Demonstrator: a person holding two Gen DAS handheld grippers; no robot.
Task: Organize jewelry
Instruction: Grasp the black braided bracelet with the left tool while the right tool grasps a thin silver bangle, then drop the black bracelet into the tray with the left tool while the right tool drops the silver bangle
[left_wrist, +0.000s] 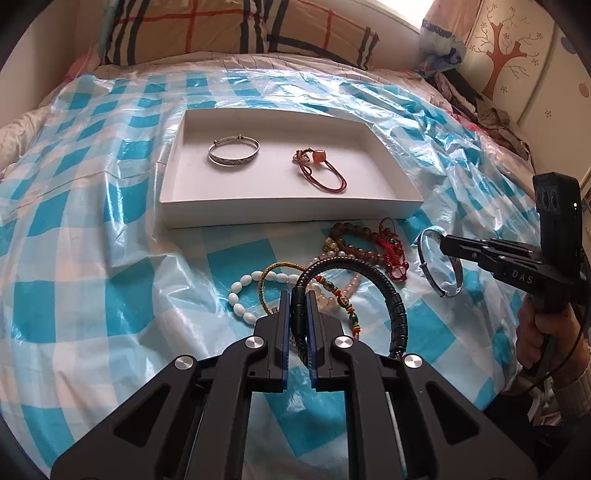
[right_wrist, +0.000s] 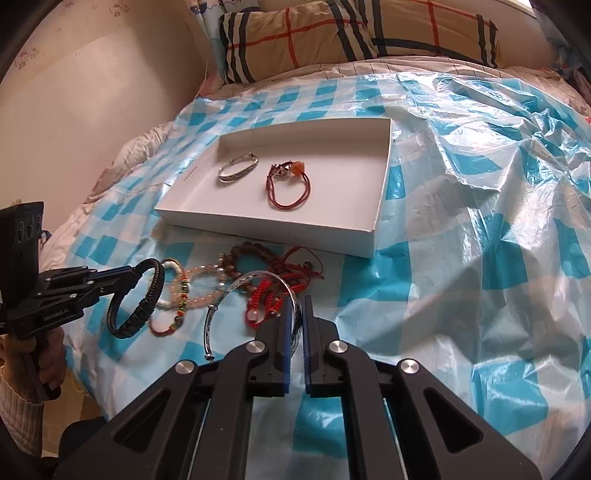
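On the bed, in front of the shallow white cardboard tray (left_wrist: 288, 212), we note a heap of beaded and knotted-cord bracelets (left_wrist: 354, 251) on the blue-and-white checked plastic sheet (left_wrist: 92, 258). Left hand-held gripper (left_wrist: 297, 306): clamped on a black braided leather bracelet (left_wrist: 397, 306), raised over the heap. Right hand-held gripper (right_wrist: 294, 314): pinching a plain silver bangle (right_wrist: 221, 302), lifted beside the heap. Inside the tray, apart from each other, lie an engraved silver bangle (left_wrist: 233, 153) and a red cord bracelet with an orange stone (left_wrist: 321, 170). Beyond the tray, a tan plaid pillow (left_wrist: 236, 29).
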